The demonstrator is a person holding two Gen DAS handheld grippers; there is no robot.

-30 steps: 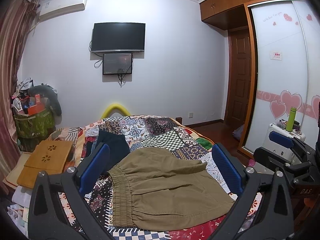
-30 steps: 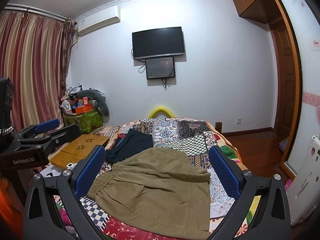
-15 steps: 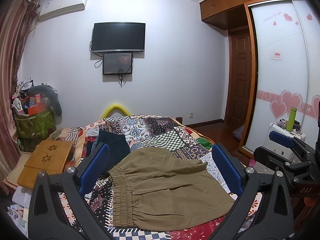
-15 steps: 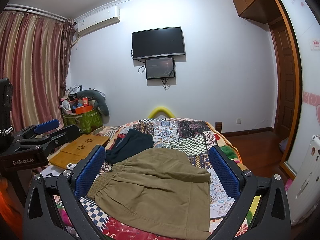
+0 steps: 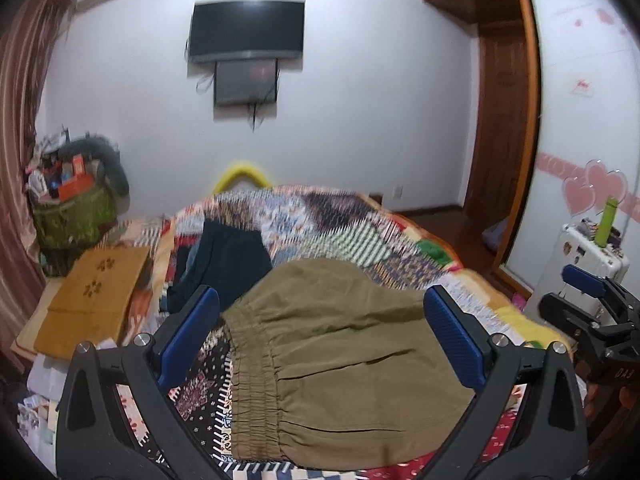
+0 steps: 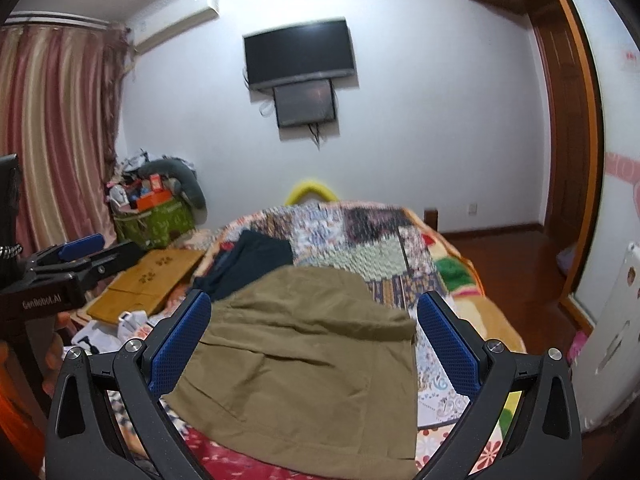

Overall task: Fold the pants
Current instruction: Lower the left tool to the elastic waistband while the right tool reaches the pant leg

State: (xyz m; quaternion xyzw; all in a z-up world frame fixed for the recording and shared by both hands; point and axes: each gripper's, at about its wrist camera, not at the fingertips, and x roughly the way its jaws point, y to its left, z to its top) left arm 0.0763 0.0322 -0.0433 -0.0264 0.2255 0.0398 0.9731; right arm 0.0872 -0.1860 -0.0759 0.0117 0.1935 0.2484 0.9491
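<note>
Clearly soft, light cloth: olive pants (image 5: 344, 364) spread flat on the quilted bed (image 5: 320, 216), just beside a dark garment (image 5: 228, 260). Best pinched at the elastic waistband (image 5: 252, 380) or hem corners. Left claw (image 5: 320, 332) and right claw (image 6: 314, 338) above the pants, both gaping wide, holding nothing.

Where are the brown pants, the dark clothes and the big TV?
brown pants (image 5: 344, 344), left wrist view, middle of the fabric.
dark clothes (image 6: 256, 260), right wrist view, middle of the pile.
big TV (image 5: 247, 28), left wrist view, centre of the screen.
</note>
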